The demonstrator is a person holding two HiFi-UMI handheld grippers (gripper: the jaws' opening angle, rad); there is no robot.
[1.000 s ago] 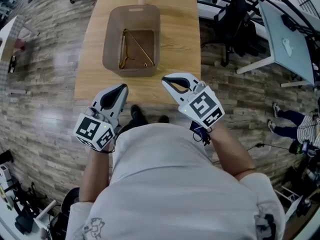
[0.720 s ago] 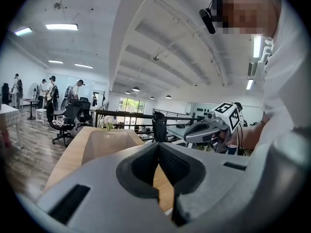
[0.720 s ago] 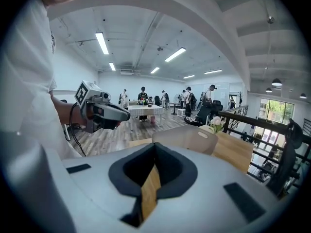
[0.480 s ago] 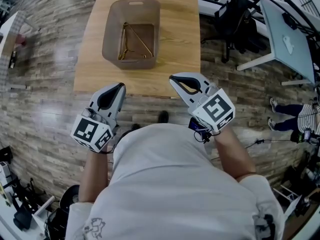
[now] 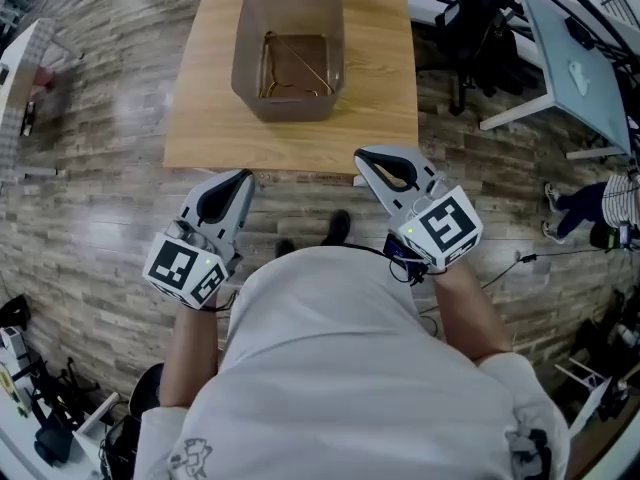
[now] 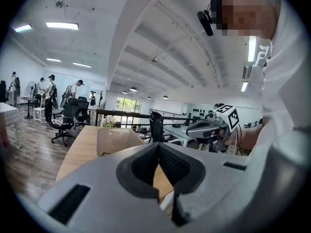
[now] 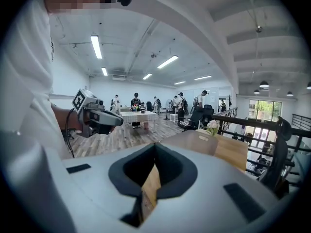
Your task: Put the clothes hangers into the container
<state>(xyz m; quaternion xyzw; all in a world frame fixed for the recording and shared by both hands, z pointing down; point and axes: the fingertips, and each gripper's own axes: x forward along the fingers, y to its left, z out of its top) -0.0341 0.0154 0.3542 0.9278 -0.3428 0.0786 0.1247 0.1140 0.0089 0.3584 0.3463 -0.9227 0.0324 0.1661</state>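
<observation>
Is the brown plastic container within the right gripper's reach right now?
Probably not without stepping forward: the right gripper is only around the wooden table's near edge, the container farther along.

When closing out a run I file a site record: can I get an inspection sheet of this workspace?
Surface: wooden table, bare along its near edge.
Job's things: hangers lie inside the brown container on the table.
Clutter: flowers beyond the container.
Grippers: left gripper and right gripper both shut, empty, held off the table's near edge.
Cables: wrist cable; floor cable.
Surroundings: plank floor, office chair, white desk, people far off.
</observation>
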